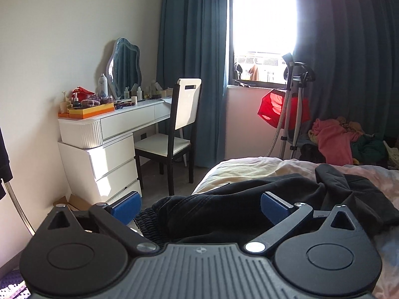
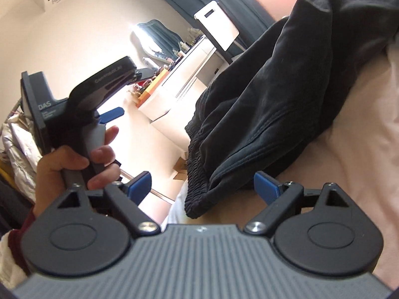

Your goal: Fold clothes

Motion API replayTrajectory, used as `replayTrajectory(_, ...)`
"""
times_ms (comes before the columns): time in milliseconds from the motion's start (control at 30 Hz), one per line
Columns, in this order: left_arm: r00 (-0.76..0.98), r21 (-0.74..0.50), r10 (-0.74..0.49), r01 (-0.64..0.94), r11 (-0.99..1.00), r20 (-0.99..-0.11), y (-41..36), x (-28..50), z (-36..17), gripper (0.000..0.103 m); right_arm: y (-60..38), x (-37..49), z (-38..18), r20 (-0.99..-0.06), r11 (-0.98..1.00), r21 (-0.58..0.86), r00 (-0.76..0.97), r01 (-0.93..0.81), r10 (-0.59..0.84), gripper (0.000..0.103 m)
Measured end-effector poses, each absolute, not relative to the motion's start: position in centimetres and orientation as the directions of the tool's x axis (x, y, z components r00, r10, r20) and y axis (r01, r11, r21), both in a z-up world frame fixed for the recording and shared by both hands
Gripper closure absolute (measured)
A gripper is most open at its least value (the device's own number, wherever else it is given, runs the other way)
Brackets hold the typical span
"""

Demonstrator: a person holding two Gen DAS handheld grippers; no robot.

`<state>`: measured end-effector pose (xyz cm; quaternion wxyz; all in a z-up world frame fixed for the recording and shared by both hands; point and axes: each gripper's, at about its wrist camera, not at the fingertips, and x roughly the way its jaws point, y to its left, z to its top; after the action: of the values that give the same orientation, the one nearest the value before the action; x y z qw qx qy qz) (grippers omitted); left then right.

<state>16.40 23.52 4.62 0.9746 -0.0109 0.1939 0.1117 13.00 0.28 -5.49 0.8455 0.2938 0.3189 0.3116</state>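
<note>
Left gripper [image 1: 200,208]: blue-padded fingers spread wide, nothing between them — dark cloth lies just ahead, its ribbed band close below the gap.
Right gripper [image 2: 202,185]: fingers likewise parted and empty; the gathered band hangs just in front, slightly left of the midline.
Black garment [image 1: 261,199]: soft trousers or similar, elastic waistband [image 2: 197,174] puckered and ribbed, sprawled in loose folds over the bed [image 2: 361,149], stretching away ahead of both grippers, waistband end drooping past the bed's edge.
Fold state: bunched and creased, one flap doubled over at the far end — could be a garment mid-fold or merely dropped; I cannot tell which.
Handling: judged light, limp, not slippery; it will sag and drag rather than hold shape.
Where to grip: the waistband's two corners, being thicker, likely give the firmest pinch.
Hand [image 2: 74,164]: grips the left gripper's handle, left of the right gripper.
</note>
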Motion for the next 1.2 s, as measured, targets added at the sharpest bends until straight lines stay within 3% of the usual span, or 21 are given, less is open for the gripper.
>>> replayTrajectory(233,0.938,0.045,0.167,-0.161,0.986,-0.302,14.4,10.4,5.7,0.000,-8.4,10.3,-2.6,-0.350,0.780,0.532,0.754,-0.329,0.556,0.012)
replayTrajectory(533,0.956,0.057,0.066,-0.052,0.997,-0.287,2.8,4.8,5.4,0.000,-16.7,6.5,-0.1,-0.306,0.938,0.246,0.900,-0.242,0.312,0.012)
replayTrajectory(667,0.973,0.083,0.052,-0.034,0.996,-0.225,-0.7,3.1,3.5,0.000,-18.8,5.9,-1.8,-0.296,0.956,0.227,0.923,-0.184,0.247,0.012)
replayTrajectory(800,0.979,0.091,0.051,-0.033,0.995,-0.200,-2.3,2.8,-1.7,0.000,-20.9,5.3,-3.5,-0.286,0.970,0.207,0.940,-0.126,0.183,0.012)
replayTrajectory(967,0.960,0.063,0.052,-0.035,0.997,-0.276,-2.1,3.6,-4.6,0.000,-21.1,5.4,-5.5,-0.281,0.982,0.155,0.948,-0.109,0.150,0.013)
replayTrajectory(1200,0.960,0.066,0.050,-0.033,0.997,-0.274,-0.7,3.7,-5.1,0.000,-21.1,5.3,-5.4,-0.266,0.977,0.192,0.954,-0.090,0.140,0.013)
